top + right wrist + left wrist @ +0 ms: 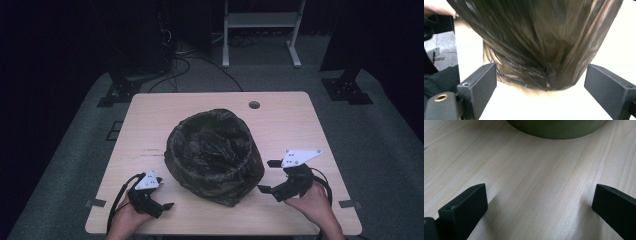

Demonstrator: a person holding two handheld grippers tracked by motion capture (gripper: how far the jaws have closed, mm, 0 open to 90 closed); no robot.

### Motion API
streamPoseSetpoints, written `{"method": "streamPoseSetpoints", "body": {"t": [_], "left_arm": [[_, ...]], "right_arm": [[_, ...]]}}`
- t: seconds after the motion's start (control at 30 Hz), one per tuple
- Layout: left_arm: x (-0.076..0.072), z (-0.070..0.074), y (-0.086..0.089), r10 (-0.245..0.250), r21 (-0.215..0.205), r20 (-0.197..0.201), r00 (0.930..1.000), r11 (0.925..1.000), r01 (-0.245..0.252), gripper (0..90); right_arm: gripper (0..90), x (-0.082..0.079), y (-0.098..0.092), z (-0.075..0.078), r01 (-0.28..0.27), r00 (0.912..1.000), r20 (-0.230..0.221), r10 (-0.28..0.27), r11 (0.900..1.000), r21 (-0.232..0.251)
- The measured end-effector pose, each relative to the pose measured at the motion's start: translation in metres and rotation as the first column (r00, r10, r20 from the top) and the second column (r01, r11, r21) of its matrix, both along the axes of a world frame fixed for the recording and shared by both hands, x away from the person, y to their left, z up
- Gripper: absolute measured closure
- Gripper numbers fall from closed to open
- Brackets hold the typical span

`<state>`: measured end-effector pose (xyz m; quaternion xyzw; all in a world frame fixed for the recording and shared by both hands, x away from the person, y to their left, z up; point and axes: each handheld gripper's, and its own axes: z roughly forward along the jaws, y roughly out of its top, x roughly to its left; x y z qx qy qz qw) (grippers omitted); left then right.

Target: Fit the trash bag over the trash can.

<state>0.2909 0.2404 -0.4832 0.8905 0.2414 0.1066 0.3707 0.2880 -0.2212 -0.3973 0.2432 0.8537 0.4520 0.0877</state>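
- A round bin lined with a dark, crinkled plastic bag (215,155) is sitting near the middle of the pale wooden surface (300,120), a little toward the near edge, with the bag draping over its rim and down its sides.
- In the left gripper view, the bin's smooth olive-green lower wall (556,128) is showing at the top, standing on the wood grain.
- The left claw (167,205) is resting low by the near left corner of the surface, just beside the bin and apart from it; its jaws are standing wide apart and gripping nothing, with bare wood between them.
- The right claw (267,176) is hovering at the bin's right side, toward the near right corner, its jaws spread wide and holding nothing.
- In the right gripper view, the glossy bag (536,42) is lying just ahead of the spread jaws; whether they are touching the plastic cannot be told.
- A small round hole (254,105) is sitting by the far edge of the surface.
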Motion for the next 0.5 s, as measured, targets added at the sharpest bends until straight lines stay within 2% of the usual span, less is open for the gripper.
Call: {"method": "streamPoseSetpoints", "body": {"t": [0.5], "left_arm": [[0.000, 0.000, 0.000, -0.004, -0.001, -0.001, 1.0000, 1.0000, 0.004, 0.0]], "right_arm": [[9.4, -0.006, 0.001, -0.039, 0.027, 0.9993, -0.026, -0.028, 0.999, -0.033]]}}
